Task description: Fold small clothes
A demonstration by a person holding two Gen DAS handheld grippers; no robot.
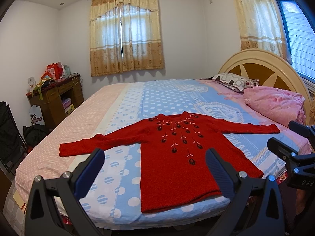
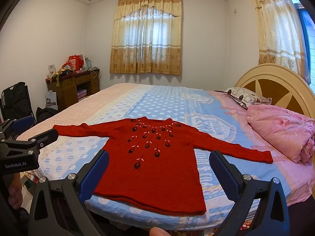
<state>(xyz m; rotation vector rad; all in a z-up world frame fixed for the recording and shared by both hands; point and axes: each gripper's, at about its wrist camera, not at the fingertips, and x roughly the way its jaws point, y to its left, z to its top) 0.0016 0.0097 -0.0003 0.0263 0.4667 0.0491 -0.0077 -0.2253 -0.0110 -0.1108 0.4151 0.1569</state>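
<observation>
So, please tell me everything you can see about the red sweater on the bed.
The sweater is red, looks knitted, with a round neck and long sleeves. Dark flower motifs with pink marks fan down from the collar. It lies flat, face up, unfolded, both sleeves spread out sideways, hem toward the near edge of the bed. It rests only on the dotted sheet; neither hand-held gripper touches it.

sweater hem (image 1: 177,206): partly behind left tongs (image 1: 155,169) | desk items (image 2: 74,63): too small
</observation>
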